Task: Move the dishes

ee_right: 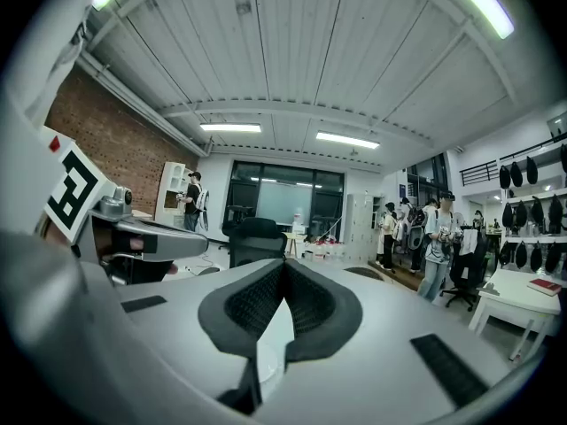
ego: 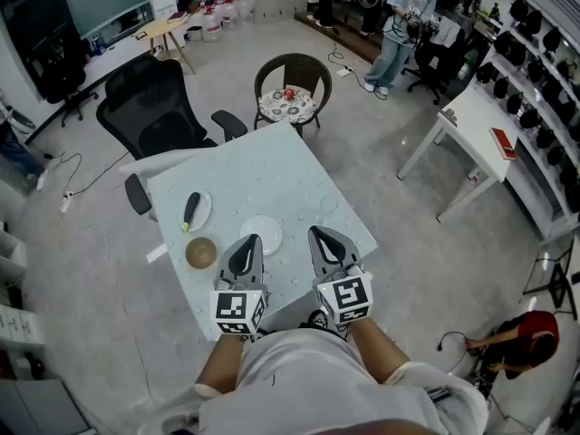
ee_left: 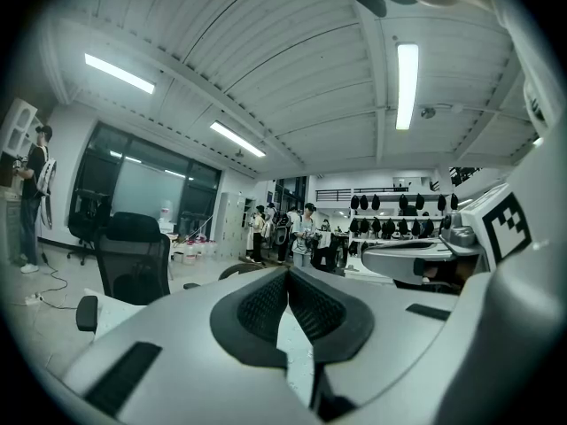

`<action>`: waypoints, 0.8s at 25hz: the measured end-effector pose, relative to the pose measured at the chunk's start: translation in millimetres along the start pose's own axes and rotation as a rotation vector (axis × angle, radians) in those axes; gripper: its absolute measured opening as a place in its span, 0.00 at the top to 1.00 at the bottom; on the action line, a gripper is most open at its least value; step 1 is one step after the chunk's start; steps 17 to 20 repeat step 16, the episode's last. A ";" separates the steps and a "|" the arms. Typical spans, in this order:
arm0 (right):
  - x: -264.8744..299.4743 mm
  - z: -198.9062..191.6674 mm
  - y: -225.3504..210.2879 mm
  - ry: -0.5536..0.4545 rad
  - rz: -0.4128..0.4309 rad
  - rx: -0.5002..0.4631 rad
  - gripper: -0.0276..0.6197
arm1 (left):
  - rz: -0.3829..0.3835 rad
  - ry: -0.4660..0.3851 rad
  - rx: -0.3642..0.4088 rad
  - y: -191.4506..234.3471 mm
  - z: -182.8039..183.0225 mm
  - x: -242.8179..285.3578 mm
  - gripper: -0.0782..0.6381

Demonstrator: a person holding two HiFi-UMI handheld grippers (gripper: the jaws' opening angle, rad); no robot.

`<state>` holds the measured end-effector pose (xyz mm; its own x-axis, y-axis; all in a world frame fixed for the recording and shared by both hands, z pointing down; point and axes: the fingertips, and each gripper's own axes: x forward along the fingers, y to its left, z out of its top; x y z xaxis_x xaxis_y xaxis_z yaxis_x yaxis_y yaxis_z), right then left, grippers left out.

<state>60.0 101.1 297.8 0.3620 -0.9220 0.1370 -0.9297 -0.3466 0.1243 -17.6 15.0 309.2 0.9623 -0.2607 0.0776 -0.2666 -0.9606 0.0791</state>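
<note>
On square table (ego: 263, 175), round white plate (ego: 261, 234), brown bowl (ego: 200, 253), left gripper (ego: 248, 243), right gripper (ego: 322, 236), jaws closed empty.

1. Light source: long white fluorescent ceiling tubes (ee_left: 407, 87); illumination is bright and even, shadows are soft.
2. Both gripper views bend strongly and darken at their round edges.
3. The head view curves at its edges.

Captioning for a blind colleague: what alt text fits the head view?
Both shut, the left hand-held gripper and right hand-held gripper hover over a pale table's near edge. On it: empty white plate, brown bowl, plate bearing a dark vegetable.
</note>
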 end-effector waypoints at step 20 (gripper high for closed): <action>-3.7 4.4 -13.9 -0.028 -0.019 0.003 0.96 | -0.005 -0.039 0.007 -7.5 8.1 6.2 0.86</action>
